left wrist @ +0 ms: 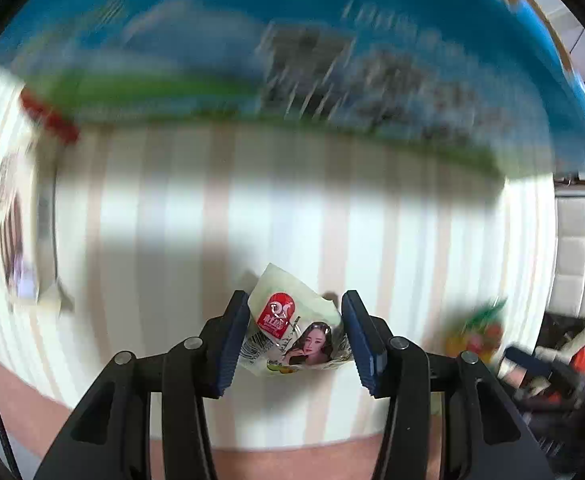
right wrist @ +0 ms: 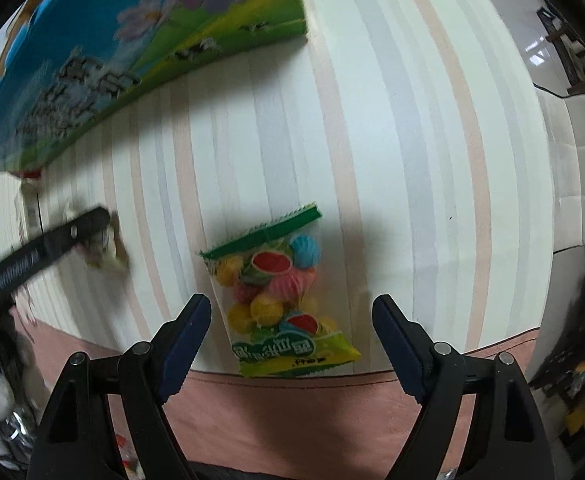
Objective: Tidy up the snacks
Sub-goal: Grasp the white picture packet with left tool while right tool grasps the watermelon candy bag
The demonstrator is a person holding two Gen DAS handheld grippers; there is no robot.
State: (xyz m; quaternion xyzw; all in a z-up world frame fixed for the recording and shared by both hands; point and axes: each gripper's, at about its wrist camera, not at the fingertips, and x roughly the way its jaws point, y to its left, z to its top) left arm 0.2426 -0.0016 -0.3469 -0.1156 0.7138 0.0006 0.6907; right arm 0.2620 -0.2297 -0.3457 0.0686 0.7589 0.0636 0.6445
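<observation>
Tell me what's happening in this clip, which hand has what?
A person is sorting snacks on a striped tablecloth with tongs in each hand. The left tongs are closed on a small pale snack packet with a red label. The right tongs stand open over a clear bag of colourful candies lying flat near the table edge, not gripping it. A large blue and green box sits further back on the table.

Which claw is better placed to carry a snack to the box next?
Left, probably. The left claw already has the small snack packet pinched between its pads, clear of the striped cloth. The right claw stands open above the fruit candy bag, which lies flat, ungripped.
</observation>
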